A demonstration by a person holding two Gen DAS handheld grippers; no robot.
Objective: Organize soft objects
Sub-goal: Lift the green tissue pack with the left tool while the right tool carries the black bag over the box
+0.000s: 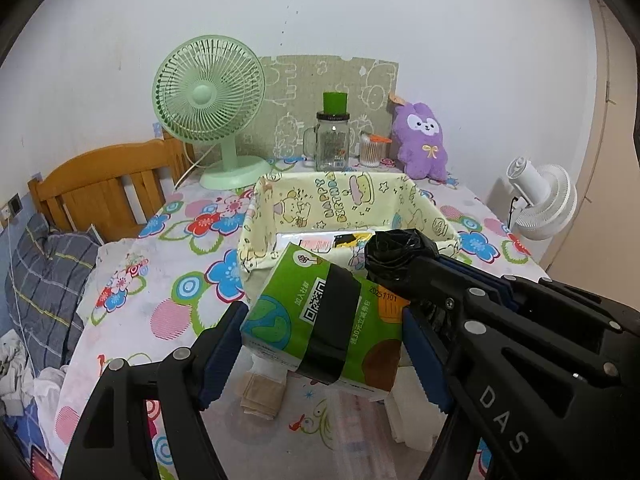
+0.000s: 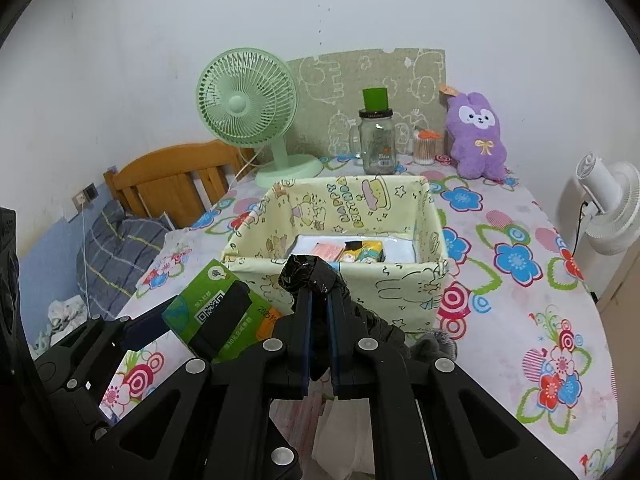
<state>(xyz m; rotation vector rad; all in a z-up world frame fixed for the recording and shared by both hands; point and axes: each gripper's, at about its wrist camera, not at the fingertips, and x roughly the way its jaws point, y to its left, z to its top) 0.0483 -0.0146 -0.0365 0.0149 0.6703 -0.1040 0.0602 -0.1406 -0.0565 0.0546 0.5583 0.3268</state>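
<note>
The left gripper (image 1: 324, 340) has its two fingers spread wide and clamped on the sides of a green tissue pack (image 1: 320, 320), which is banded with black tape and held off the table (image 1: 168, 312).

The right gripper (image 2: 320, 312) has its fingers pressed together on a crumpled black bag (image 2: 308, 274), whose bunched end sticks out past the fingertips. In the left wrist view that same bag (image 1: 396, 256) sits just right of the pack and slightly above it, nearly touching.

Just beyond both sets of fingers stands an open yellow fabric bin (image 2: 400, 280) printed with cartoon figures. Flat packets (image 2: 360, 254) lie on its floor.

Below the left fingers, folded beige cloth (image 1: 262, 394) lies on the flowered tablecloth.

Farther back, past the bin, a green fan (image 1: 210, 98) stands to the left, a glass jar (image 1: 332, 144) with a green lid in the middle, a tub of cotton swabs (image 1: 370, 150) beside it, and a purple plush (image 1: 424, 140) to the right against the wall. A white fan (image 1: 544, 200) is off the table's right edge, and a wooden headboard (image 1: 104, 192) with bedding is far left.
</note>
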